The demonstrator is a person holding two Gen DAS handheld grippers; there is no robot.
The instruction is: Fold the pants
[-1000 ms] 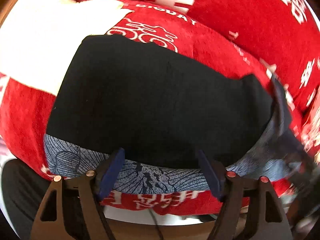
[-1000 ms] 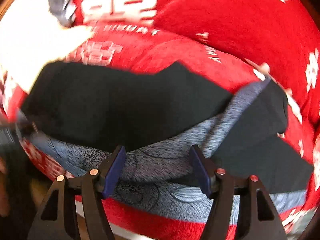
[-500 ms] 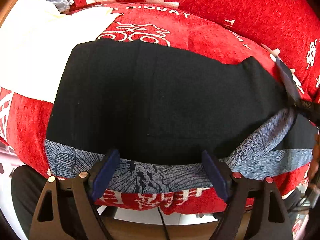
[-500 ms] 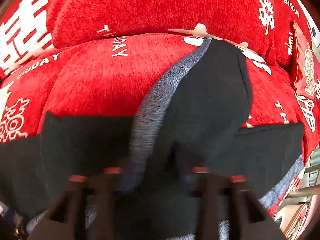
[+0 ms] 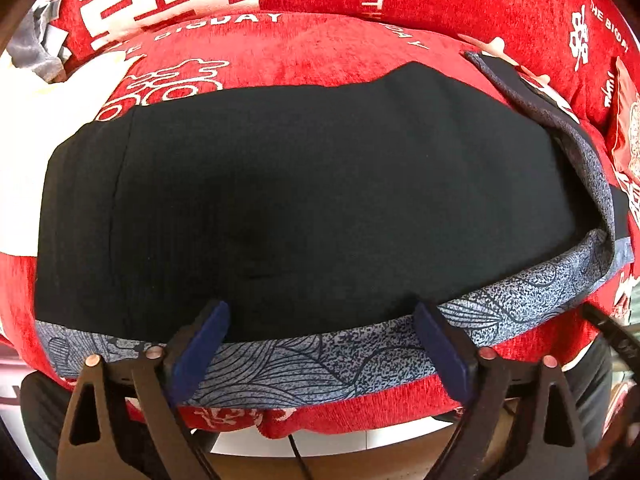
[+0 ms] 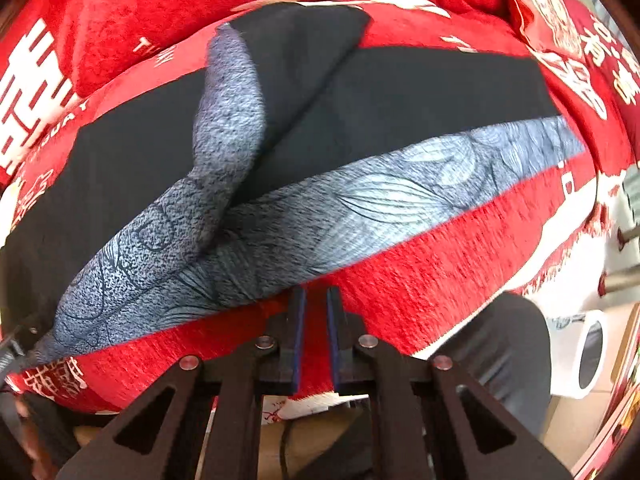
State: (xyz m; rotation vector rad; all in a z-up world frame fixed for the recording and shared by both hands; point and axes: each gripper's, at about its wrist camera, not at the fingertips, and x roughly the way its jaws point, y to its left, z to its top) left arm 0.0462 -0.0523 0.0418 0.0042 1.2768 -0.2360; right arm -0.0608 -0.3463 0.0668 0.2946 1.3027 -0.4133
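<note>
While pants [image 5: 288, 200] lie ahead on red sofa [image 5: 320, 40], left gripper [image 5: 320, 356] opening (nothing between), right gripper [image 6: 316, 340] closed, empty.

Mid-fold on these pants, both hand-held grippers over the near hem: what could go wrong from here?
1. The right hand-held gripper is shut with only the red cover between its pads, not the pants, so a pull would likely miss the hem.
2. One leg lies twisted; folding now may trap that crease.
3. The left hand-held gripper, jaws opening, holds nothing, so the near hem is loose.
</note>
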